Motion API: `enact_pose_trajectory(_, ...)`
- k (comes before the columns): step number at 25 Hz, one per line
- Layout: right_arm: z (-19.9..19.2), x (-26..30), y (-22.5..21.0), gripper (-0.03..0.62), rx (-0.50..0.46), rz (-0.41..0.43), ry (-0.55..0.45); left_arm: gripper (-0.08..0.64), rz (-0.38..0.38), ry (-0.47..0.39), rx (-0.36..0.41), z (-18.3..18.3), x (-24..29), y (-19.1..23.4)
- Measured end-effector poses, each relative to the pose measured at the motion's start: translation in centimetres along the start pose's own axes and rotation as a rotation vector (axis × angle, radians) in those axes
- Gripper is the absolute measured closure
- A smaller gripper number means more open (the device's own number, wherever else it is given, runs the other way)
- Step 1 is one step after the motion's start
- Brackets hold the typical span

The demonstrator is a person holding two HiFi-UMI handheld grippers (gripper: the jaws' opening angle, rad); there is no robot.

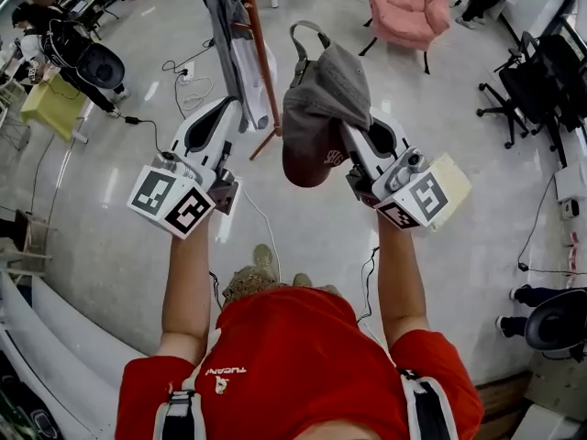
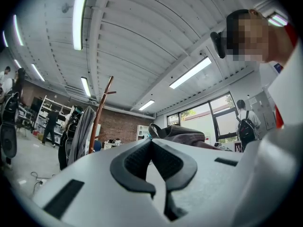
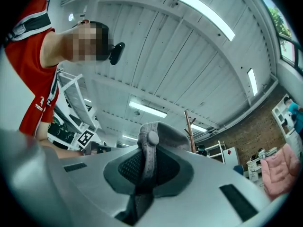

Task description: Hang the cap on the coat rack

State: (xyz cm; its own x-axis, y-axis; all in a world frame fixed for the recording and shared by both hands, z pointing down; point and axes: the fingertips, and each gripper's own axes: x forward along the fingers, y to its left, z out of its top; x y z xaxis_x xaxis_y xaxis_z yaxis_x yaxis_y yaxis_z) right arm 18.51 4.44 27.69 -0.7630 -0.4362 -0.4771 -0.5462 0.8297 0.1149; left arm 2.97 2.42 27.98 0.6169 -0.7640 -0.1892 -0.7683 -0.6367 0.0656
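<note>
Grey fabric cap (image 1: 323, 90) was up in the air in front of the person, nowhere near hung yet. The right tongs (image 3: 149, 155) were clenched on a fold of it, with the button on top of the crown poking up just past the pads in the right gripper view. The rest of the cap drooped over that gripper, brim down and back strap sticking up.

The left tongs (image 2: 152, 143) were pinched together with nothing in them, held up just beside the cap but not touching it.

The wooden coat rack (image 1: 260, 58) stood beyond both grippers, with a grey garment (image 1: 218, 12) already draped down one side of the pole. From the head view the cap looked near the pole but clear of it, with no contact that I could see.

So my read: pickup done, carry mostly done. What's left is getting the cap over a free peg and letting go. I couldn't really pick out the pegs here.
</note>
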Motion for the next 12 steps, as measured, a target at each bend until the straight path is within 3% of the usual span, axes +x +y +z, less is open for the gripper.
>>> enact_pose_trajectory(6,0.0,2.4,-2.3,0.552,-0.003,0.032,-0.007,0.552,0.003,-0.023,-0.008,0.6,2.5,2.3)
enact_pose_trajectory(12,-1.4,7.5,-5.1,0.552,-0.025,0.045,-0.003,0.552,-0.030,-0.051,-0.020,1.3,5.7,7.9)
